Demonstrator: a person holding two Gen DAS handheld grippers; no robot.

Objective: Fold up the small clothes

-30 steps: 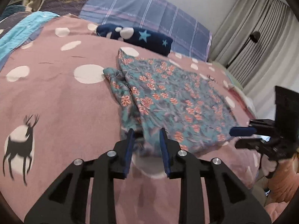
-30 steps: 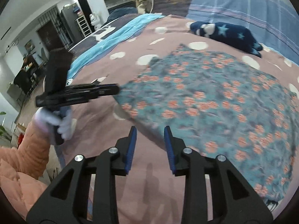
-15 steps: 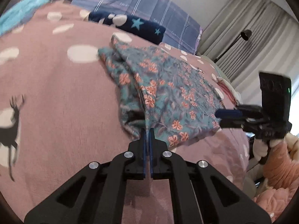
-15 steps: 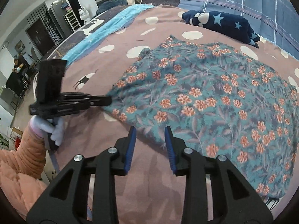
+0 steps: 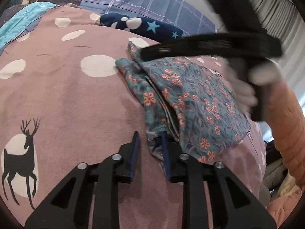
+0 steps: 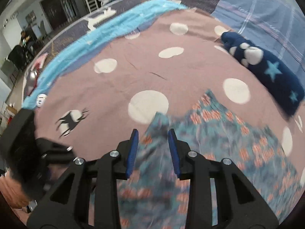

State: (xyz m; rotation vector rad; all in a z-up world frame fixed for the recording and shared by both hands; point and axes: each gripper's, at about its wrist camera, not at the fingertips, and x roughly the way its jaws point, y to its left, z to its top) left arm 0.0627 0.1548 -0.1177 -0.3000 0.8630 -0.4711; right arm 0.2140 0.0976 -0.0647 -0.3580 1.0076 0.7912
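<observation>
Both claws gape, gripping nothing: left claw [image 5: 149, 145] at the floral garment [image 5: 192, 103] hem, lower centre; right claw [image 6: 153, 148] above blurred cloth. Bunched layers may unfold or snag.

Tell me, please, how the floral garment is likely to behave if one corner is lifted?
The floral garment would probably drape limply: it already lies in soft folds on the bedspread. It looks thin and light, so it may slide rather than hold its shape.
</observation>
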